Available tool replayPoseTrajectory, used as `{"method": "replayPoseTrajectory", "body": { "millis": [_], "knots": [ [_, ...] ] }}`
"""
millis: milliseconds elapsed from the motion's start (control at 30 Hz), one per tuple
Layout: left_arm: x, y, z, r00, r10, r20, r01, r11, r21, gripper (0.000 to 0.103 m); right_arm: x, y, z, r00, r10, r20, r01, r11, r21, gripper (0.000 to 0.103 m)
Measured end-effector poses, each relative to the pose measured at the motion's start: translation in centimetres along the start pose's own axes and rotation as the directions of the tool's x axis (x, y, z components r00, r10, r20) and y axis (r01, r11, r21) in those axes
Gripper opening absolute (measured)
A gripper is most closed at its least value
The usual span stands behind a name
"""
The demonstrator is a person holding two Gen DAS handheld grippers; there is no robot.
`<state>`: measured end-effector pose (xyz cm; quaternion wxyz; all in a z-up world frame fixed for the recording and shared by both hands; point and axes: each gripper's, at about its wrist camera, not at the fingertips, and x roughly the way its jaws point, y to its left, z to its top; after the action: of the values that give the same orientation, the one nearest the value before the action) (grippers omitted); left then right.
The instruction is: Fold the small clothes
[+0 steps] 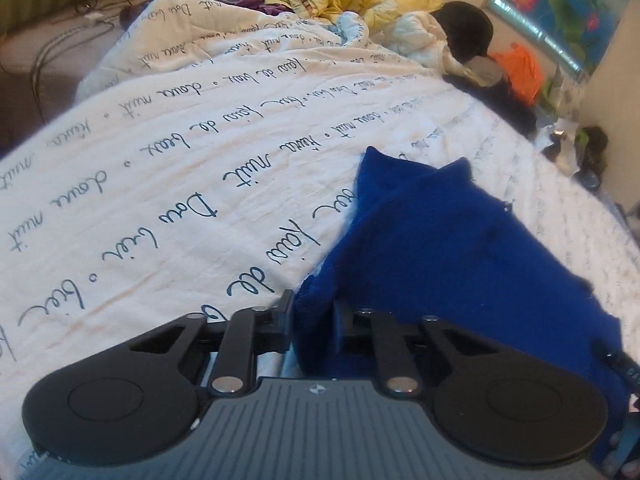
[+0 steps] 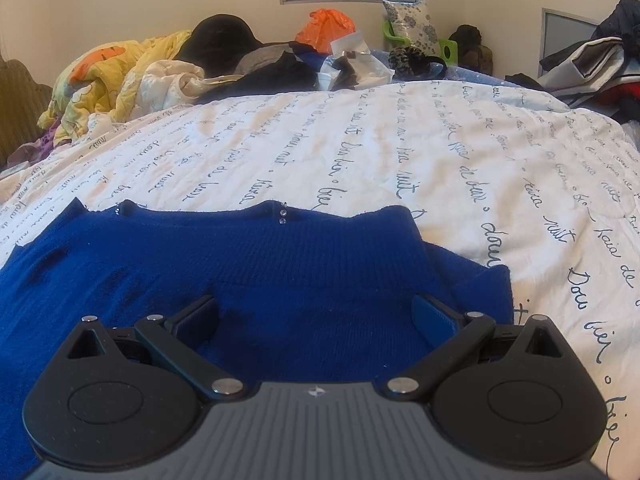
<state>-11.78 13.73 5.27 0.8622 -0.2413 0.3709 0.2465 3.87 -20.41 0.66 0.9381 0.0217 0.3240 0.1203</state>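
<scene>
Blue knitted garment (image 2: pixel 280 264) lying on the near part of a bed, on a white quilt printed with dark script (image 2: pixel 360 152); in the right wrist view it spreads flat, its far edge showing a scalloped hem with two small beads (image 2: pixel 283 216) at the centre. In the left wrist view the same garment (image 1: pixel 440 248) rises in a lifted fold from the left gripper (image 1: pixel 314 312), whose jaws stand narrow and pinch a bunched edge of the knit between them. The right gripper (image 2: pixel 316 312) hovers low over the near middle of the cloth with its jaws spread wide and nothing between its pads; whether its fingers (image 2: pixel 198 316) rest on the fabric cannot be told. The step in hand appears to be carrying one side over toward the middle. To do this well, the pinched edge is best kept taut and carried level across so that it lands parallel to the opposite side, while the open gripper could press the flat part to stop it sliding on the quilt. Release should come only once the edge lies down, as soft knit sags and creases easily. Beyond, at the far side of the bed: a yellow patterned blanket (image 2: pixel 104 76), dark clothing (image 2: pixel 224 44), an orange bag (image 2: pixel 326 26).
</scene>
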Motion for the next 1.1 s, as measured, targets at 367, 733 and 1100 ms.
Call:
{"method": "replayPoseTrajectory", "body": {
  "millis": [367,733,1100],
  "knots": [
    [-8.6,-19.7,-7.3,0.872,-0.469,0.136,0.264,0.687,0.677,0.006,-3.3,-11.0,4.7,0.817,0.551,0.17,-0.537,0.62,0.572,0.103],
    [-7.6,-22.2,-15.8,0.851,-0.52,-0.067,0.324,0.422,0.847,0.007,0.9,-12.6,1.8,0.718,0.694,-0.057,-0.496,0.567,0.658,0.103],
    [-8.3,-22.2,-17.5,0.849,-0.526,-0.045,0.27,0.361,0.893,0.007,4.5,-8.9,5.4,0.811,0.508,-0.289,-0.366,0.827,0.427,0.011]
  ]
}}
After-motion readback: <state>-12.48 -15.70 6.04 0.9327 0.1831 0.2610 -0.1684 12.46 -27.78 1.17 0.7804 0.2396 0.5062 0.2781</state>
